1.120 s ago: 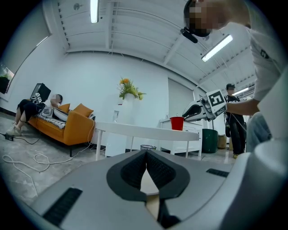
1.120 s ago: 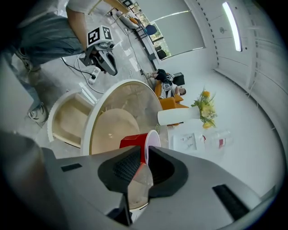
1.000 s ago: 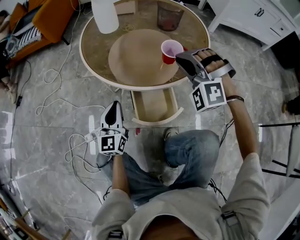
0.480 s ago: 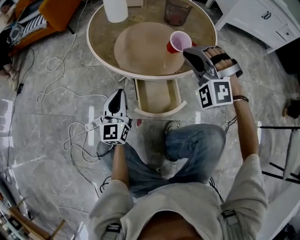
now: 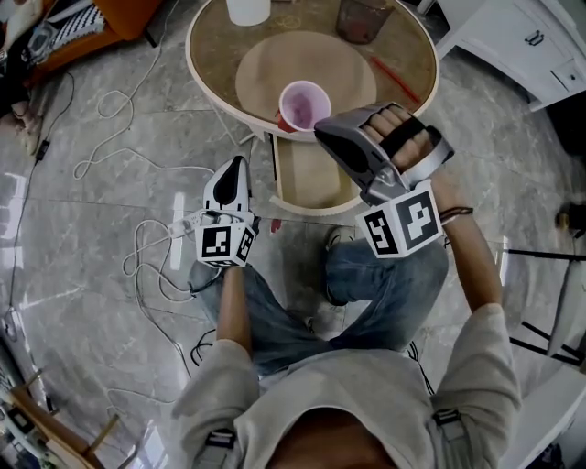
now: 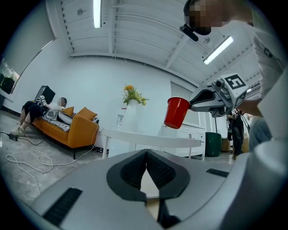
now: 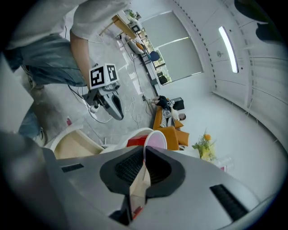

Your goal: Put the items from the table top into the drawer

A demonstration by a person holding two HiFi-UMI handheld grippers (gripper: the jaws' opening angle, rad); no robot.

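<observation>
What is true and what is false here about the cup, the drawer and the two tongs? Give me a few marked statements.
1. The right tongs grip the red cup by its rim. True.
2. The drawer is closed. False: it is pulled open.
3. The left tongs hold a bottle. False: they are shut with nothing between them.
4. A white container stands on the far side of the table. True.

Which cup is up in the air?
The red cup, pinched at its rim by the right claw. The other one, the dark see-through cup, stands on the round table near its far edge.
</observation>
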